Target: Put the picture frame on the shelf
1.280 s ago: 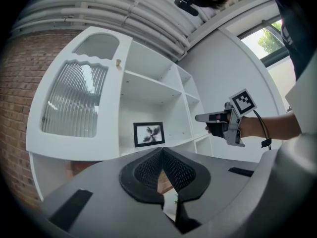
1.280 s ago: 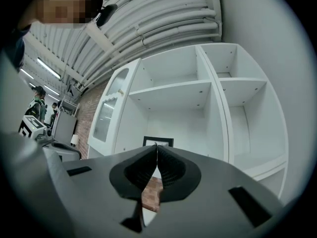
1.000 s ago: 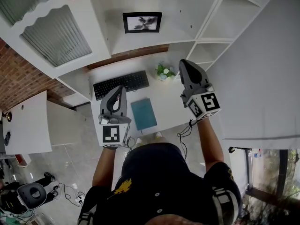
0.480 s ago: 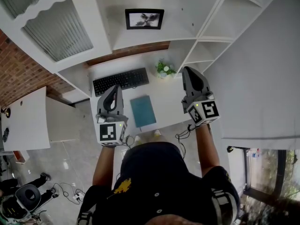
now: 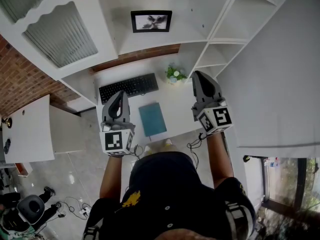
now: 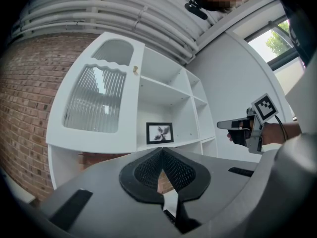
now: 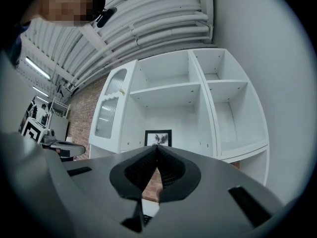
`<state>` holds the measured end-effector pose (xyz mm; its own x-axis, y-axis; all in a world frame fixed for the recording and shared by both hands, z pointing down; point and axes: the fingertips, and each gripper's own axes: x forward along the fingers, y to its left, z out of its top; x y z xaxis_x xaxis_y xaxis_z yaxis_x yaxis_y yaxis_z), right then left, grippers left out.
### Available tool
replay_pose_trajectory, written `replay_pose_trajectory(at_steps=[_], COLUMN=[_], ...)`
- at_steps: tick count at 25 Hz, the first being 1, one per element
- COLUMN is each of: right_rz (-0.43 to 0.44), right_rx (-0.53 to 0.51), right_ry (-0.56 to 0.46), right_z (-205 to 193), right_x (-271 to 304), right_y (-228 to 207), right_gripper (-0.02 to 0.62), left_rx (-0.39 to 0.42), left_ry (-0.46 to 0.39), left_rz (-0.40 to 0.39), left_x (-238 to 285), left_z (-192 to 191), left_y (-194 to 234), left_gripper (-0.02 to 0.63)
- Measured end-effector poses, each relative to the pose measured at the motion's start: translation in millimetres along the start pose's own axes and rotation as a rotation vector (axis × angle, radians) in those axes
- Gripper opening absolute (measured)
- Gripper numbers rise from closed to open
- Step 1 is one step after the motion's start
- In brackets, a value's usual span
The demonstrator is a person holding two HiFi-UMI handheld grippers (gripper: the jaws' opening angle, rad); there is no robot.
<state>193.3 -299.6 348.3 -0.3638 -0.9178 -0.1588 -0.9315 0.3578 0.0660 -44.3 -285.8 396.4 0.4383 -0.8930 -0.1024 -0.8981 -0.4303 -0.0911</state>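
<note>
The black picture frame (image 5: 151,21) stands upright on a white shelf (image 5: 150,44) above the desk; it also shows in the left gripper view (image 6: 159,133) and the right gripper view (image 7: 158,137). My left gripper (image 5: 119,98) hangs over the desk's left front, jaws shut and empty. My right gripper (image 5: 201,80) is held over the desk's right side, also shut with nothing in it. Both are well short of the frame. In the left gripper view the right gripper (image 6: 223,125) appears at the right.
On the white desk (image 5: 177,104) lie a black keyboard (image 5: 128,87), a teal notebook (image 5: 152,119) and a small potted plant (image 5: 175,75). A cabinet with a ribbed glass door (image 5: 60,34) is at left; open shelf cubbies (image 5: 245,14) are at right.
Both grippers have shifted only slightly, the view wobbling a little up and back. The frame stays on the shelf and both jaws stay shut.
</note>
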Motion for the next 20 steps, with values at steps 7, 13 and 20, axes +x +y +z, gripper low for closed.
replay_pose_trajectory(at_steps=[7,13,20], right_rz=[0.005,0.006,0.008], right_rx=[-0.007,-0.008,-0.026], right_ry=[0.003,0.006,0.030], right_z=[0,-2,-8], right_x=[-1,-2,-10], right_y=[5,8,18], right_gripper=[0.006,0.006,0.006], left_rx=[0.005,0.010,0.003], left_ry=[-0.008,-0.010,0.021], left_rz=[-0.014,-0.018,-0.024], left_x=[2,1,-10], left_z=[4,5,-4], left_y=[-3,-4,-1], left_gripper=[0.018,0.018,0.018])
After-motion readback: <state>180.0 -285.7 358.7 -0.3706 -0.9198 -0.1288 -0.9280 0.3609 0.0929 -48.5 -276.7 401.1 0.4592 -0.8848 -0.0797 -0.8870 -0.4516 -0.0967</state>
